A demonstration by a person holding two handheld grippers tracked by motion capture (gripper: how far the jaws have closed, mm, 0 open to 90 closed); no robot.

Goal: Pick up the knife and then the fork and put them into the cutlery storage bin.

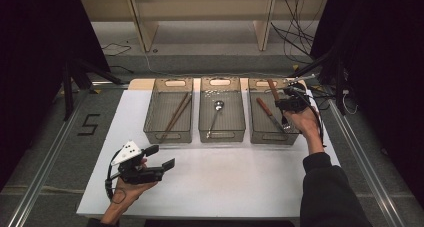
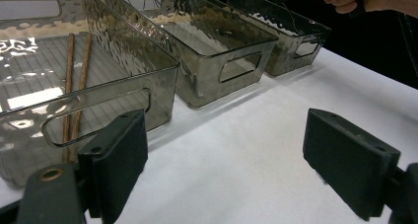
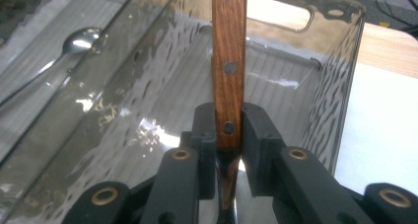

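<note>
Left gripper (image 1: 159, 157) just hangs over the bare counter (image 1: 225, 182), jaws wide apart, nothing between them. Left bin (image 1: 168, 117) has the chopsticks (image 1: 176, 116), middle bin (image 1: 222, 116) a spoon (image 1: 215, 118), right bin (image 1: 272, 118) a knife (image 1: 270, 114). Right gripper (image 3: 229, 135) is over that right bin, jaws clamped on a wooden handle (image 3: 228, 61), long axis running straight out from the jaws, so probably it goes down in there. The right gripper view shows the handle's rivets; the high view doesn't.

Left gripper (image 1: 161, 157) agape, right gripper (image 3: 229, 135) clamped.
</note>
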